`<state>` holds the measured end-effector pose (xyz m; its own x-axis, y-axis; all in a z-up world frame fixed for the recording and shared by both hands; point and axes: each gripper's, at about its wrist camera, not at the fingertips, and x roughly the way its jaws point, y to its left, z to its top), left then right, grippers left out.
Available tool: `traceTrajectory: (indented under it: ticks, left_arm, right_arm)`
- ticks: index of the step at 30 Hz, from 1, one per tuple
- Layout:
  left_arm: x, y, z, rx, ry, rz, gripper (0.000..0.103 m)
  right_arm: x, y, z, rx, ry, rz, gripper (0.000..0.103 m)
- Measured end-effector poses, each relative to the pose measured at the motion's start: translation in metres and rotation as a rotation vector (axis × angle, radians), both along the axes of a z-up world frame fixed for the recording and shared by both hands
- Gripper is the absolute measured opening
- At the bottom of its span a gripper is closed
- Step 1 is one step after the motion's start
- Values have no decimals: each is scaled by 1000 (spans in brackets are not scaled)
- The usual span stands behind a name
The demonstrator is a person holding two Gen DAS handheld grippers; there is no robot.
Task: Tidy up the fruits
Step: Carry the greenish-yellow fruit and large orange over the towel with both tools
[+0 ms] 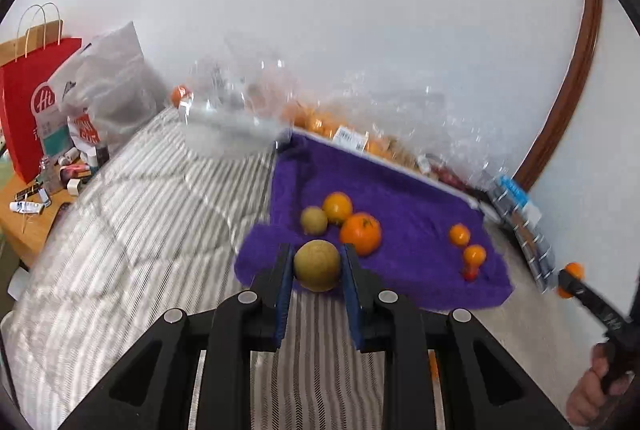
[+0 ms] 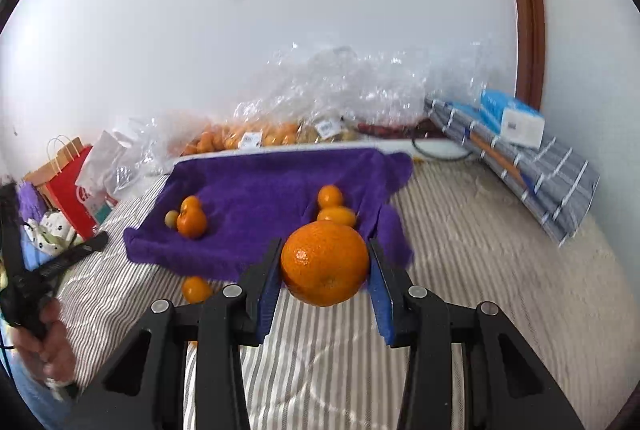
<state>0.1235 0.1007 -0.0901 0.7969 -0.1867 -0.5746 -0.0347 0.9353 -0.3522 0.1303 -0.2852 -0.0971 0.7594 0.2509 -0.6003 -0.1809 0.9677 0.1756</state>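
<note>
Two held fruits — dull green-brown fruit [image 1: 317, 265], glossy orange [image 2: 325, 262].

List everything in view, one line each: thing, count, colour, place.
Yellow-green round fruit: one, between left gripper pads.
Large round orange: one, between right gripper pads.
Purple fluffy towel: one, on striped bedding.
Loose fruits on towel: six; five orange, one green.
Small orange fruit: one, on bedding beside towel.
Clear plastic bags: several, by wall.
Red paper bag: one, far left.
Left hand-held gripper: black, blue pads.
Right hand-held gripper: same.
</note>
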Motion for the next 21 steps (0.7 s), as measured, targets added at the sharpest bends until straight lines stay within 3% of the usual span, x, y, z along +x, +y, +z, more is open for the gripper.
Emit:
traceTrajectory:
  ticks: [4,8,13,18,21]
  left_arm:
    - [14,5,27,20,-12,-11,23]
    - [47,-10,33,85,5,-16,23]
    - [81,-28,11,110,5,-32,23]
    - [94,-31,-20,95,49,-56,23]
    - [92,-34,-25,126,39,-62,23]
  right_arm:
    - [24,0,1,3,1,4,40]
    - [50,0,-7,19,15,-4,40]
    - [85,-4,-24,70,50,-17,40]
    - [100,-11,-50,83,74,-34,40]
    - [105,-13,-57,108,101,-31,40]
